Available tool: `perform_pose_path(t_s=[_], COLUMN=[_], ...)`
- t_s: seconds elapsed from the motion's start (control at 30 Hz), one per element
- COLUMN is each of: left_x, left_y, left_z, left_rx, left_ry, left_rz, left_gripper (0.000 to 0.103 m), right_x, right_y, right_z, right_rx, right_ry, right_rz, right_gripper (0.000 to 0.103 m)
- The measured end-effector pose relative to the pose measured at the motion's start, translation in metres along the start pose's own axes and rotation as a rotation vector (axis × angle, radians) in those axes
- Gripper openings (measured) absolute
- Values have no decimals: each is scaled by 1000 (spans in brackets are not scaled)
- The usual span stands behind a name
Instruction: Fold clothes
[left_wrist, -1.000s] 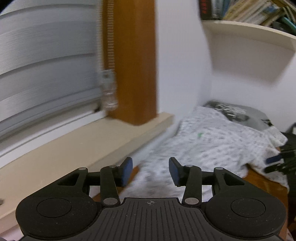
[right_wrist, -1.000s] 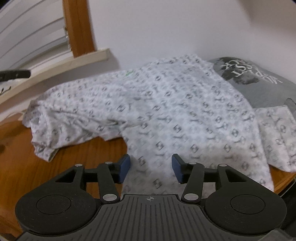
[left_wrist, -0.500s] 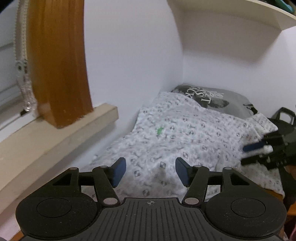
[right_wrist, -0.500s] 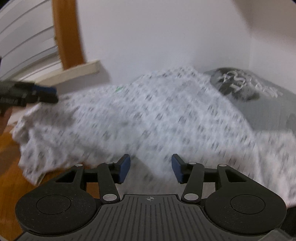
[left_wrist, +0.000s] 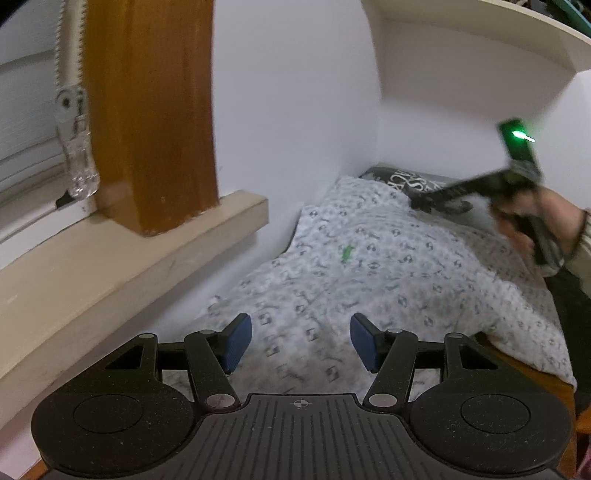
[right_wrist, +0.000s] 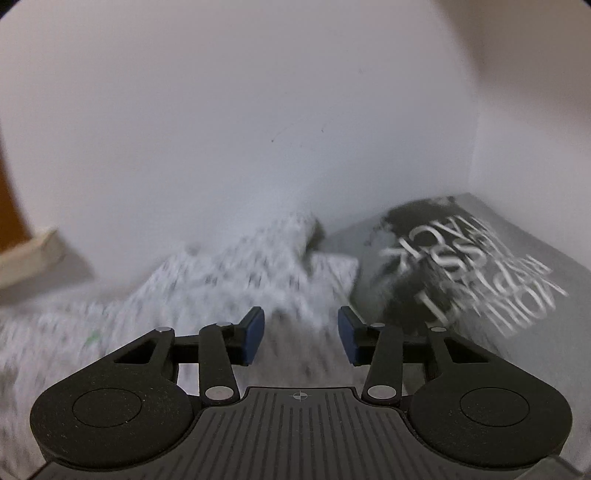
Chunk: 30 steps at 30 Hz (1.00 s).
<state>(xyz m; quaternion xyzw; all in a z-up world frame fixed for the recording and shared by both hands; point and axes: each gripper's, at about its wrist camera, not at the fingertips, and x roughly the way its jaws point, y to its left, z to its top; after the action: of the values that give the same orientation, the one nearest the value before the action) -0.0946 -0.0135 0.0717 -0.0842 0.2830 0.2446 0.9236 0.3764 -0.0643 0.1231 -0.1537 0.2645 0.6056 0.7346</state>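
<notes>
each gripper (left_wrist: 301, 341) (right_wrist: 301, 334) has a matte black ribbed body, two round discs, silver pivot screws, a small crosshair mark and blue pads (left_wrist: 234, 341), beside a beige sleeve (left_wrist: 583, 245).

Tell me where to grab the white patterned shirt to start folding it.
Probably the white patterned shirt by its raised far corner near the wall, beside the grey printed shirt. Come from the front, as the right gripper points, jaws closing, nothing between them yet.
</notes>
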Motion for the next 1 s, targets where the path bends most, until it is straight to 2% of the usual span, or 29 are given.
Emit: perform_pose_path(t_s=[0.13, 0.2, 0.23, 0.37, 0.5, 0.67, 0.8, 1.0], left_x=[2, 4, 5, 17, 30, 43, 45, 56], left_y=[6, 7, 7, 1, -11, -27, -36, -46], left_z=[2, 5, 7, 17, 32, 61, 78, 88], left_rx=[-5, -4, -6, -1, 14, 30, 33, 43], left_ry=[4, -1, -4, -8, -12, -38, -65, -56], left_rz=[-1, -3, -6, -32, -60, -89, -118, -144], left_gripper=[63, 63, 63, 63, 63, 63, 63, 63], right_x=[33, 42, 41, 11, -45, -121, -168, -173], right_y=[5, 7, 8, 6, 9, 22, 27, 7], right_z=[11, 9, 7, 1, -10, -41, -80, -135], right_rx=[-15, -35, -45, -37, -54, -123, -158, -127], right_ry=[22, 45, 47, -33, -113, -147, -119, -21], right_rz=[-26, -33, -21, 56, 137, 197, 220, 155], right_gripper=[43, 19, 4, 3, 3, 2, 2, 2])
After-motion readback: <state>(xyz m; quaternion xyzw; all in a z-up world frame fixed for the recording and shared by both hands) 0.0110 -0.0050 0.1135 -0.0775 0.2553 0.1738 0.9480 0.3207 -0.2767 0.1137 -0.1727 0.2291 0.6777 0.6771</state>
